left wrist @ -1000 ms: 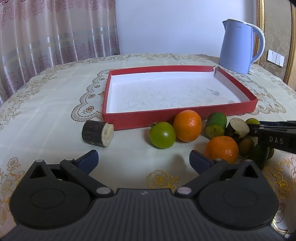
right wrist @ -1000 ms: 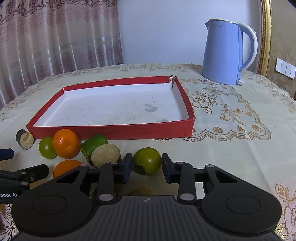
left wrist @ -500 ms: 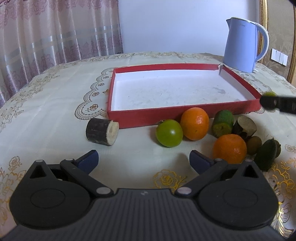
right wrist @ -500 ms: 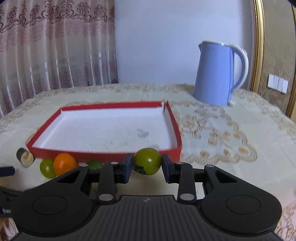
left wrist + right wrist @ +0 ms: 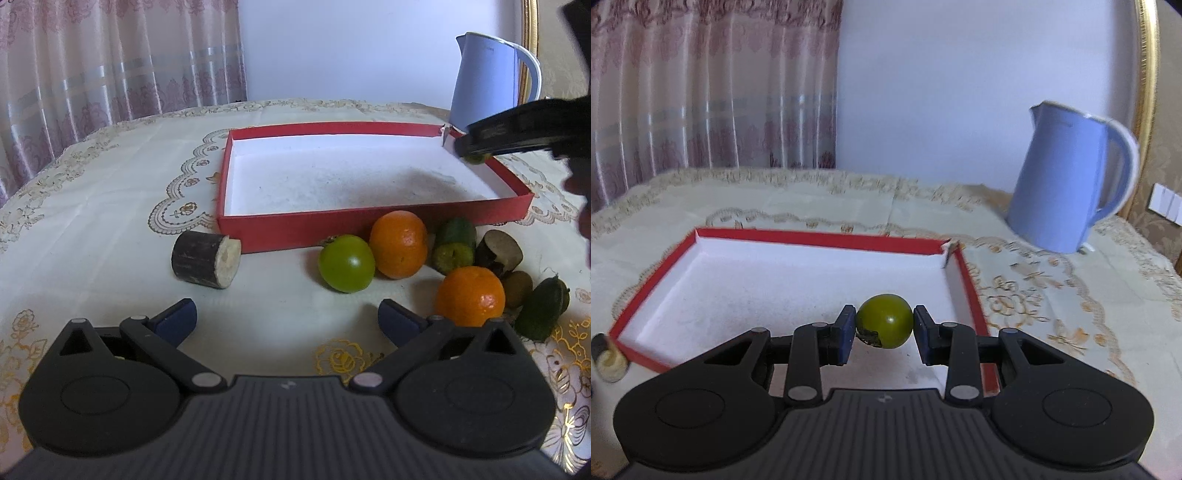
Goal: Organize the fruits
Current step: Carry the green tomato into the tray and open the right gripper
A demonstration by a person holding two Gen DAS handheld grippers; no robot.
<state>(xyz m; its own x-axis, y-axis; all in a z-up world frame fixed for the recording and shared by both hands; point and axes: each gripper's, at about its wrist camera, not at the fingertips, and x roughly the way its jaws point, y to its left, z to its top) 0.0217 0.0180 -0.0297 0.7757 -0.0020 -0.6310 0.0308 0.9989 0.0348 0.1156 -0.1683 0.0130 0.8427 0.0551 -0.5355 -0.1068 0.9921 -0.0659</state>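
My right gripper (image 5: 884,328) is shut on a green tomato (image 5: 885,320) and holds it in the air over the near right part of the red tray (image 5: 820,238), whose white floor is bare. In the left wrist view that gripper (image 5: 476,153) reaches in from the right over the tray's (image 5: 280,230) far right corner, the tomato (image 5: 475,158) just showing under it. My left gripper (image 5: 286,317) stands open above the cloth, short of a second green tomato (image 5: 346,263), two oranges (image 5: 399,243) (image 5: 470,296) and several green and brown fruit pieces (image 5: 455,245).
A dark cut log-like piece (image 5: 205,259) lies left of the tray's front wall. A blue electric kettle (image 5: 1071,181) stands behind the tray at the right. An embroidered cloth (image 5: 110,206) covers the round table; curtains hang at the back left.
My right gripper has lifted the green tomato off the cloth and carried it forward over the tray's front wall. The left gripper has stayed open and hardly moved.
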